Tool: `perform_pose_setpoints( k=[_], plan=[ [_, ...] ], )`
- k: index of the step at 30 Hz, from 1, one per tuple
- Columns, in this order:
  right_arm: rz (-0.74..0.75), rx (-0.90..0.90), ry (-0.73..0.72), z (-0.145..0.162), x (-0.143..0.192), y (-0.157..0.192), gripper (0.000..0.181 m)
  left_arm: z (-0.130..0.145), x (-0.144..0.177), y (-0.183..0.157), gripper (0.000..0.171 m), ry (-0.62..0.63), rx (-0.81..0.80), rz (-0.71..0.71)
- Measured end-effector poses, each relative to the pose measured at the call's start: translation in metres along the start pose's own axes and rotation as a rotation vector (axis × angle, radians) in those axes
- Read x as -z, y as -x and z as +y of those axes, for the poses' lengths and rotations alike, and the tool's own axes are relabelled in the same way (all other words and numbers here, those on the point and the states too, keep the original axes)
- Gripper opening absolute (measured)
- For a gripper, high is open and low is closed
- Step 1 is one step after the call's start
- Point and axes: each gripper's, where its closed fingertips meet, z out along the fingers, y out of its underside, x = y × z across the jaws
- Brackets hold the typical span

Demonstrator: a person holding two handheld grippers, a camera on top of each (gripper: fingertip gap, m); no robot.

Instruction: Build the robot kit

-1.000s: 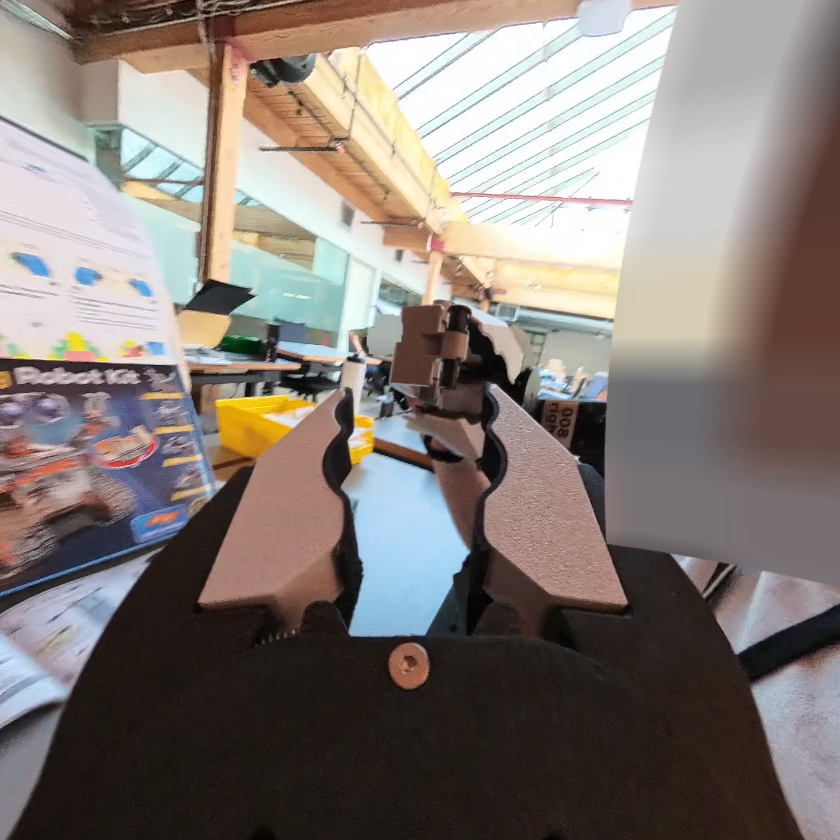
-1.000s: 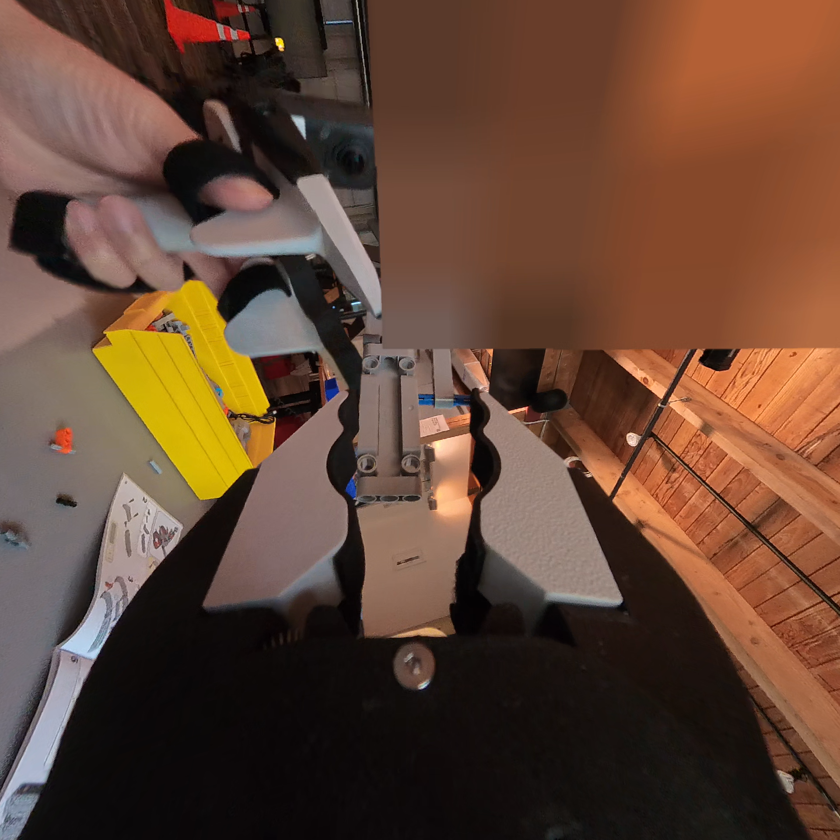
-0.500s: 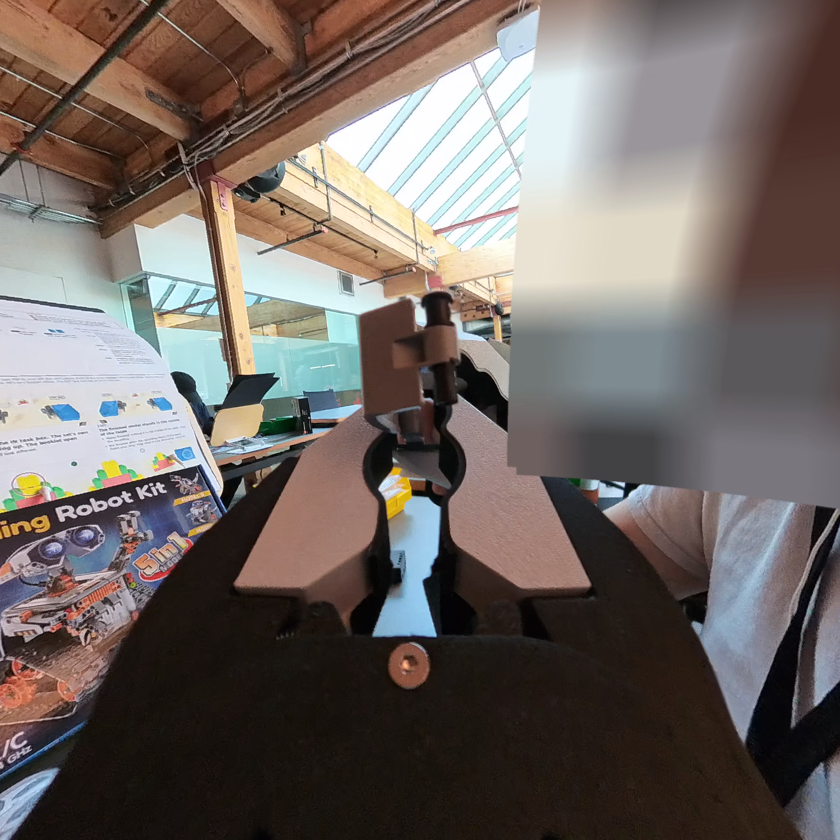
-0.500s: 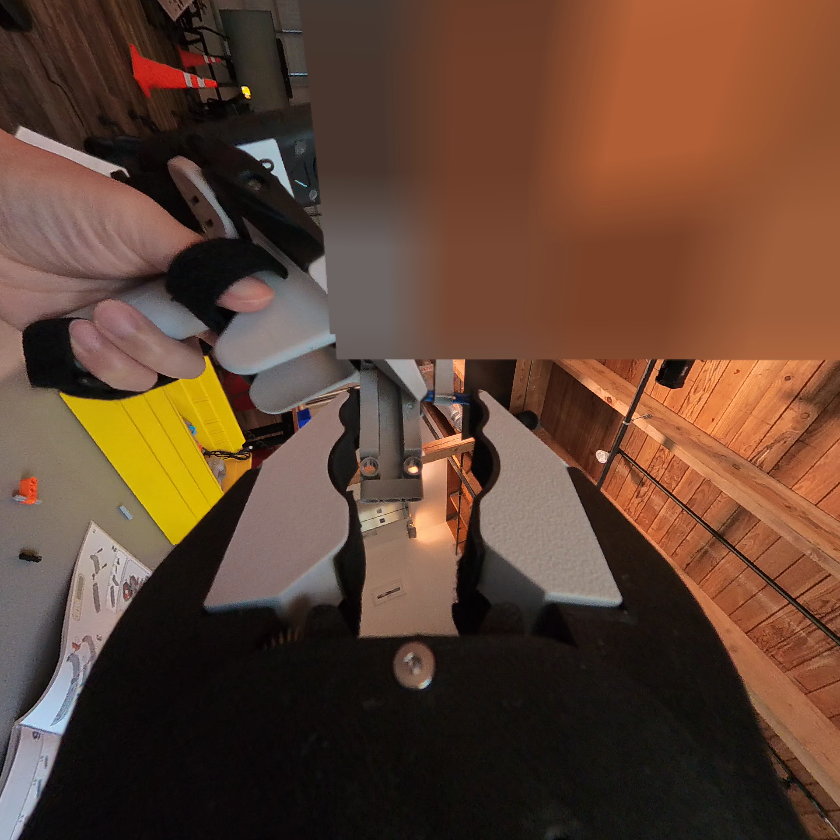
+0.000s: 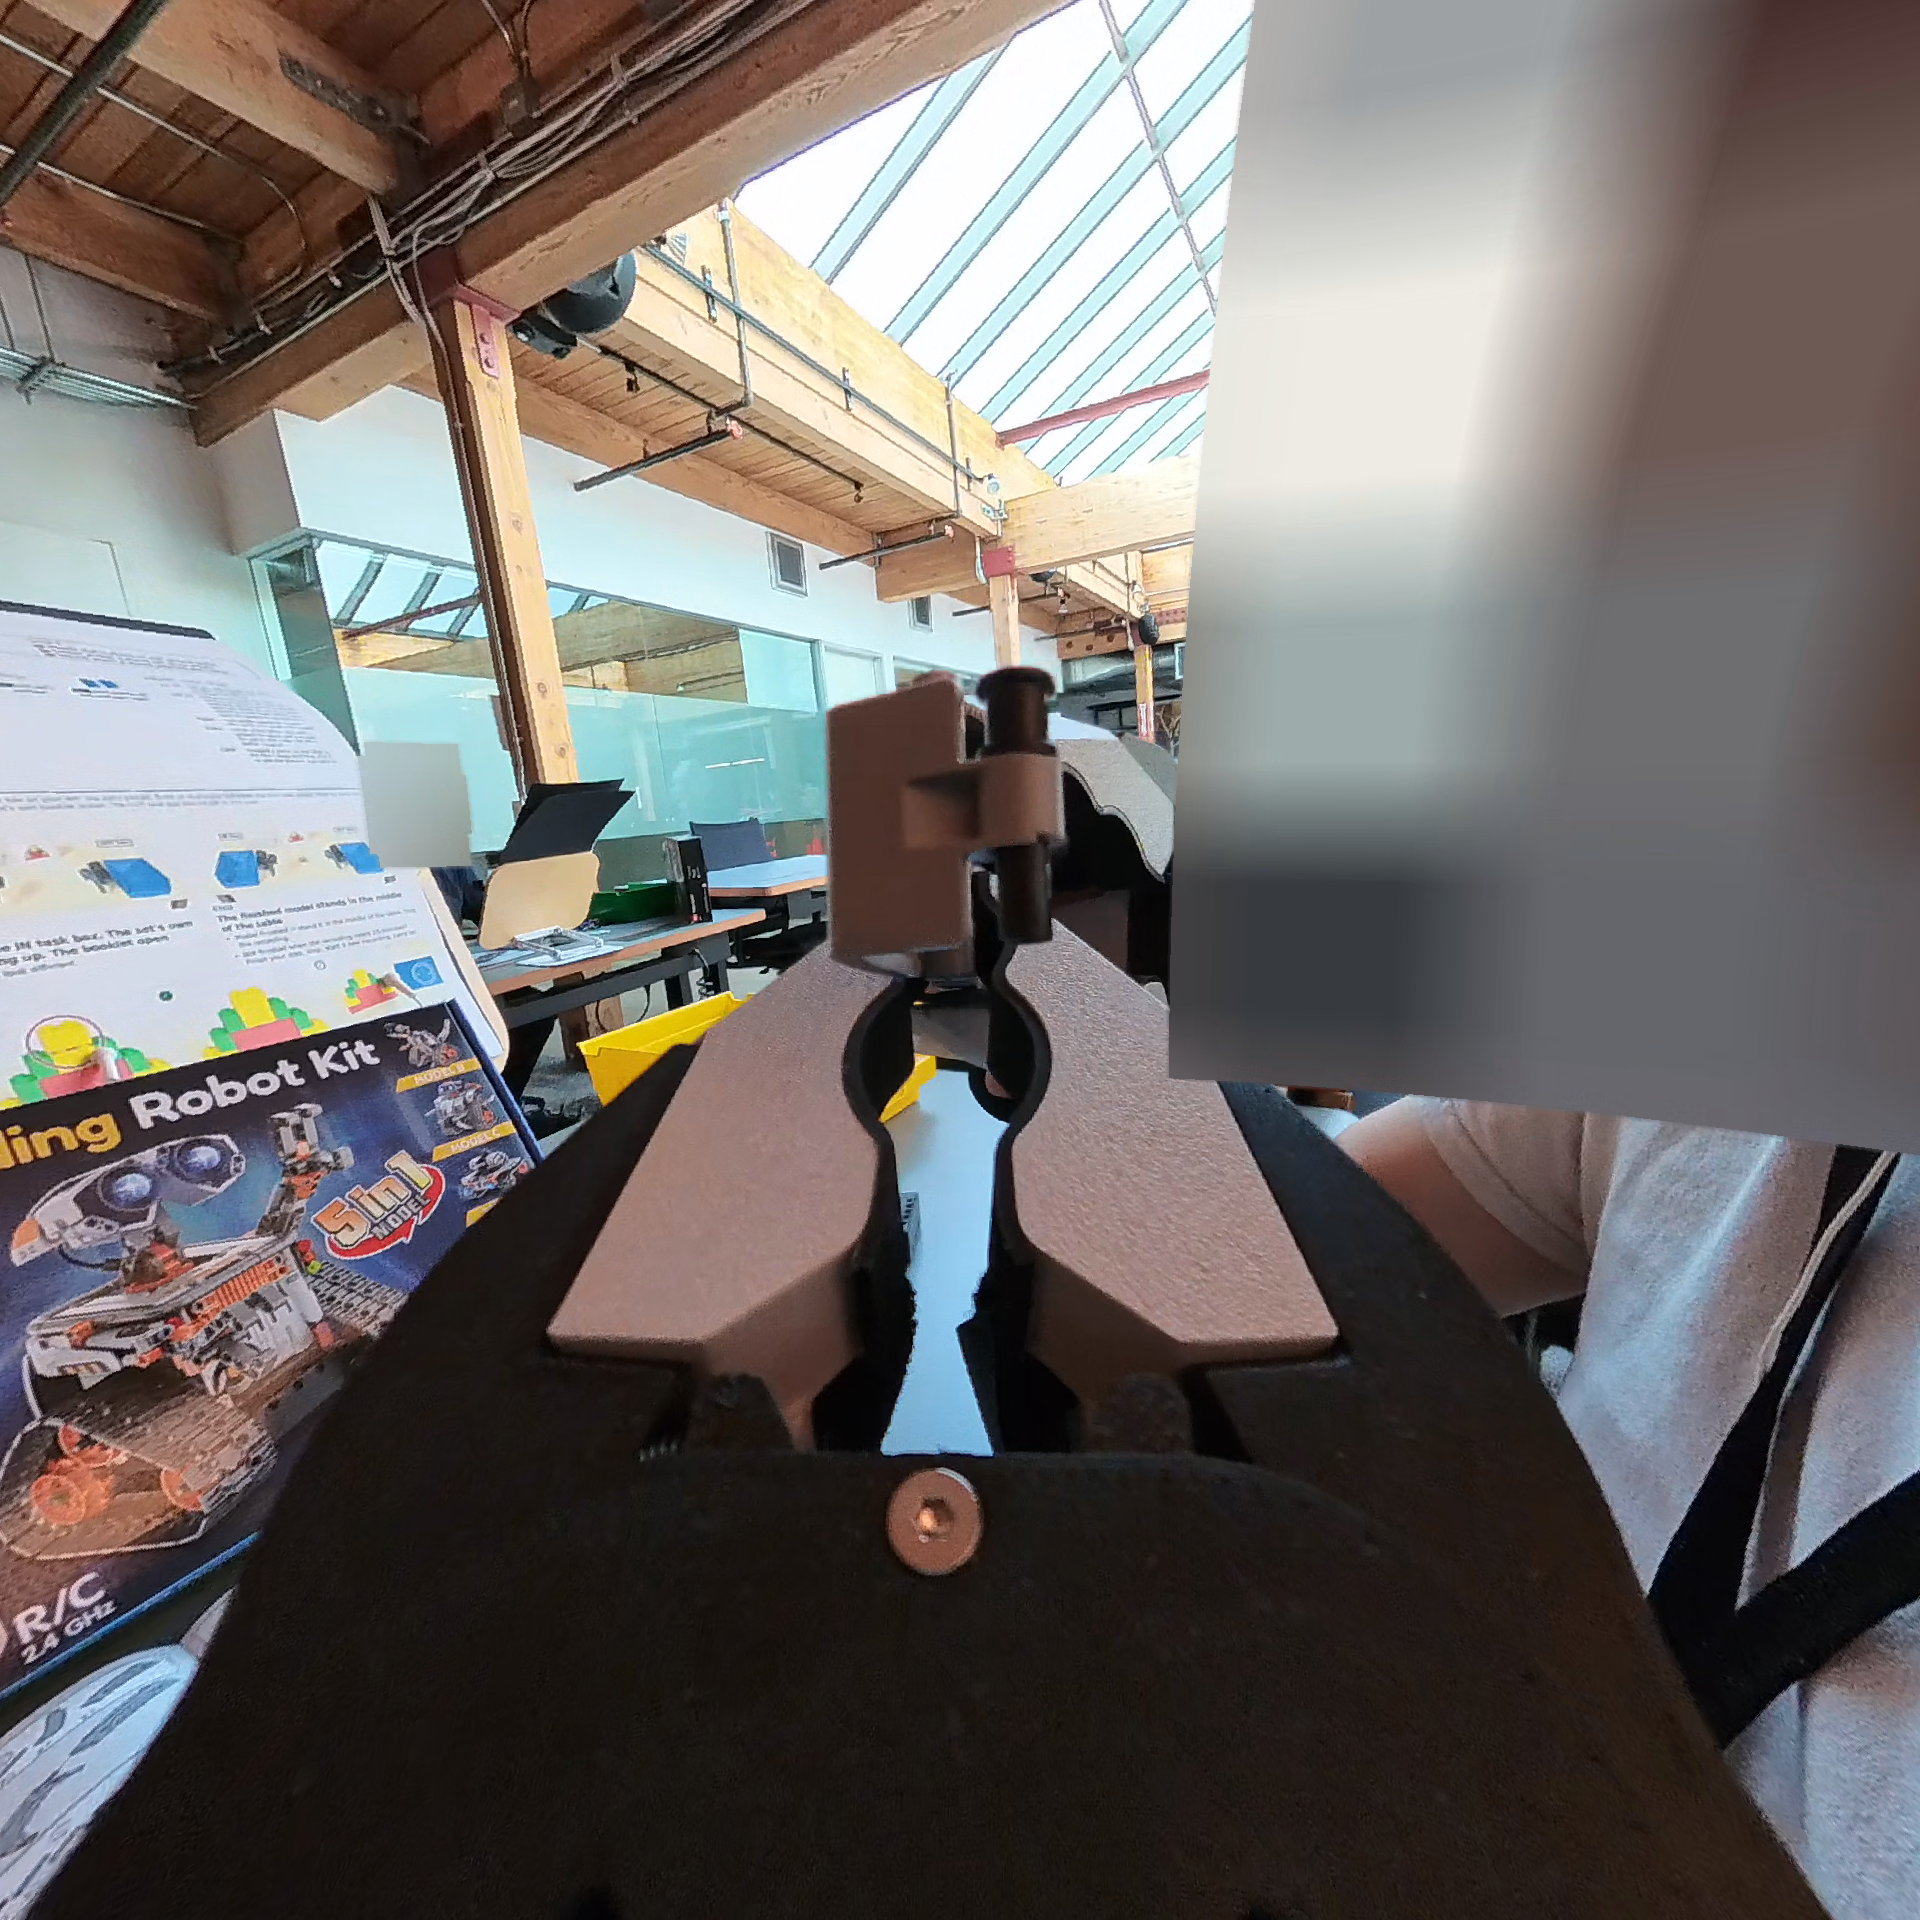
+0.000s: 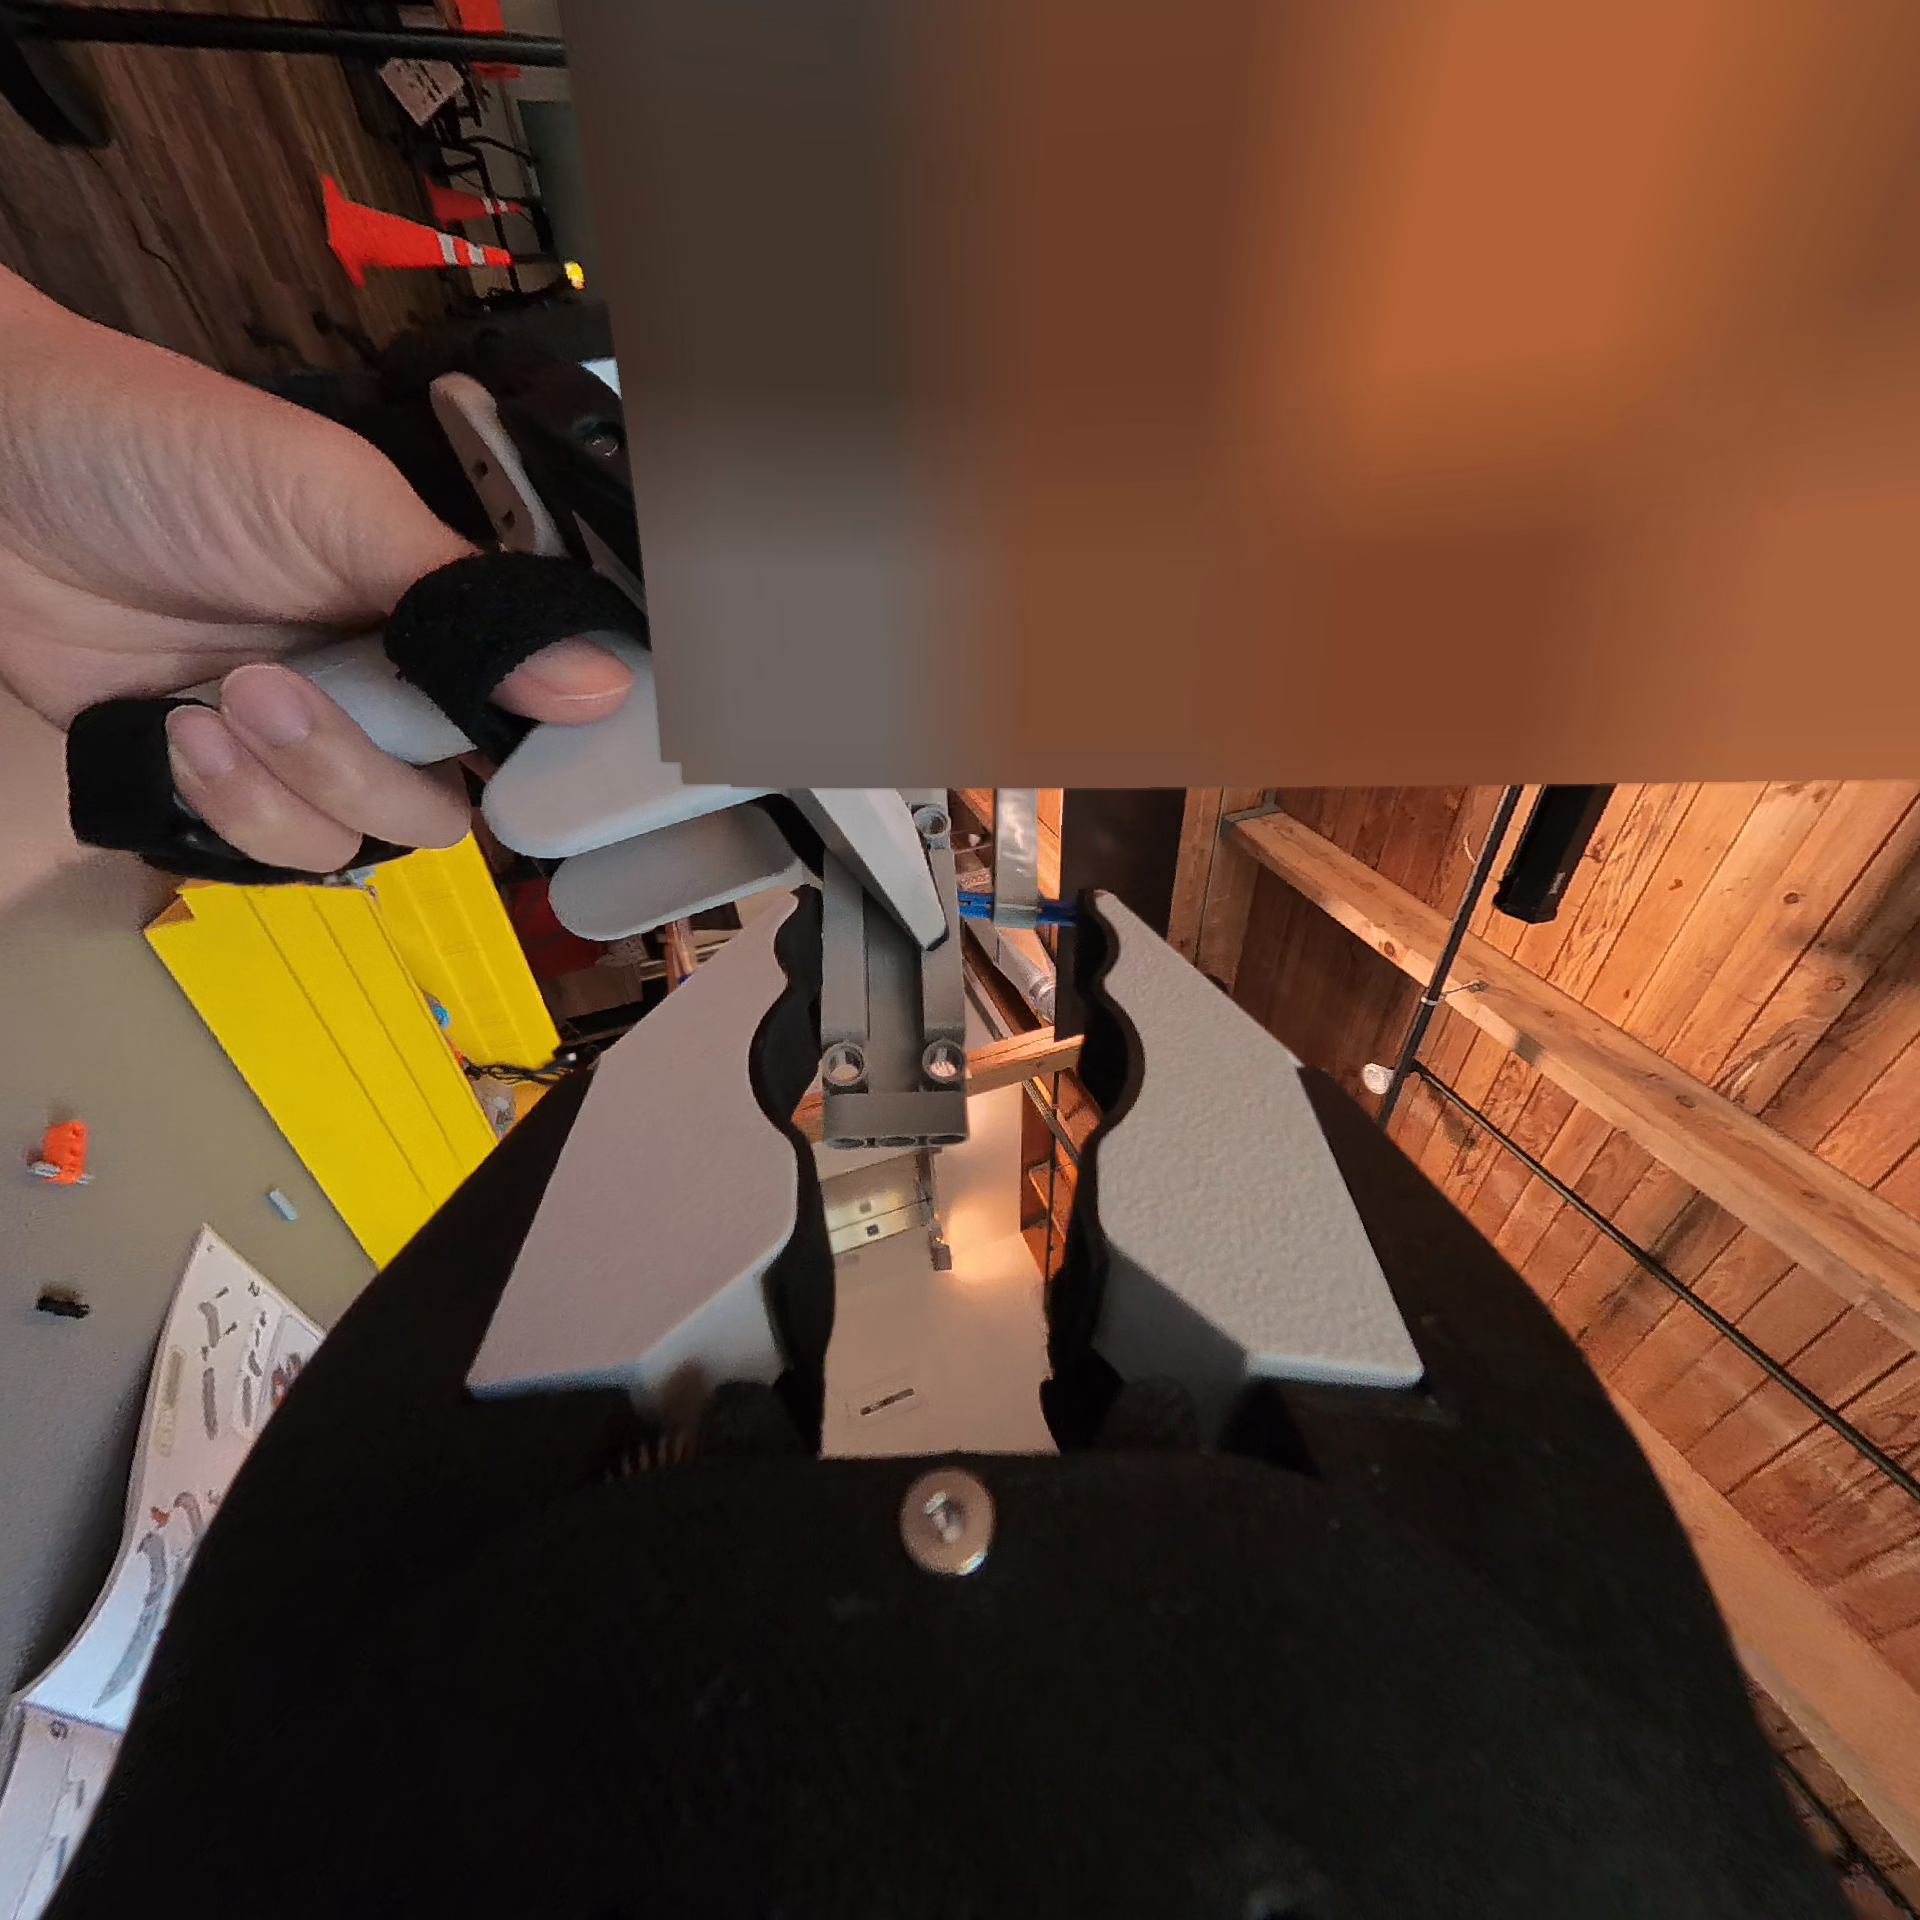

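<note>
My left gripper [image 5: 940,961] is shut on a grey brick assembly [image 5: 904,831] and holds it upright at its fingertips. A black pin [image 5: 1023,821] runs through a clip on the assembly's right side. In the right wrist view the same assembly [image 6: 894,1039] hangs between the fingers of my right gripper [image 6: 940,914], which is open, with a gap on each side. The left gripper's white fingers [image 6: 644,800] reach in from the left and clamp the assembly's far end. A hand [image 6: 208,571] holds that gripper. A blurred patch hides the area above.
A robot kit box [image 5: 208,1247] and an instruction sheet [image 5: 156,810] stand at the left. A yellow bin [image 6: 343,1039], an open booklet [image 6: 156,1455], an orange piece [image 6: 62,1151] and a small black piece [image 6: 62,1304] lie on the grey table [image 6: 104,1039]. A person's white shirt [image 5: 1714,1351] is at the right. The tips of both grippers are at nearly the same place.
My left gripper went from wide open to shut on the grey assembly and tilted upward. The hand and left gripper moved closer over the right gripper's fingers. The right gripper's opening is unchanged.
</note>
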Motion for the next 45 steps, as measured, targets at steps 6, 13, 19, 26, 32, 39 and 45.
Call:
perform_pose_setpoints(
  k=[6, 13, 19, 26, 32, 39, 45],
  plan=[
    [-0.011, -0.039, -0.019, -0.0028, 0.0008, -0.0008, 0.047, -0.0013, 0.0003, -0.0023, 0.005, -0.009, 0.033, 0.016],
    [-0.023, -0.046, -0.003, 0.0023, 0.0005, 0.0005, 0.048, 0.0009, -0.0003, 0.0018, 0.005, 0.010, 0.034, -0.013],
    [-0.031, -0.049, -0.004, 0.0024, 0.0005, 0.0008, 0.049, 0.0014, 0.0000, 0.0022, 0.004, 0.041, 0.048, -0.023],
    [-0.045, -0.030, -0.010, 0.0017, 0.0007, 0.0039, 0.049, 0.0040, 0.0013, 0.0021, 0.004, 0.066, 0.054, -0.023],
    [-0.052, -0.046, -0.018, 0.0011, 0.0019, 0.0034, 0.049, 0.0040, 0.0005, 0.0011, 0.005, 0.068, 0.064, -0.018],
    [-0.049, -0.061, -0.026, -0.0002, 0.0024, 0.0032, 0.048, 0.0037, 0.0007, 0.0003, 0.005, 0.045, 0.093, -0.010],
    [-0.057, -0.080, -0.037, -0.0002, 0.0024, 0.0045, 0.048, 0.0051, 0.0009, 0.0005, 0.005, 0.058, 0.103, -0.005]
  ],
)
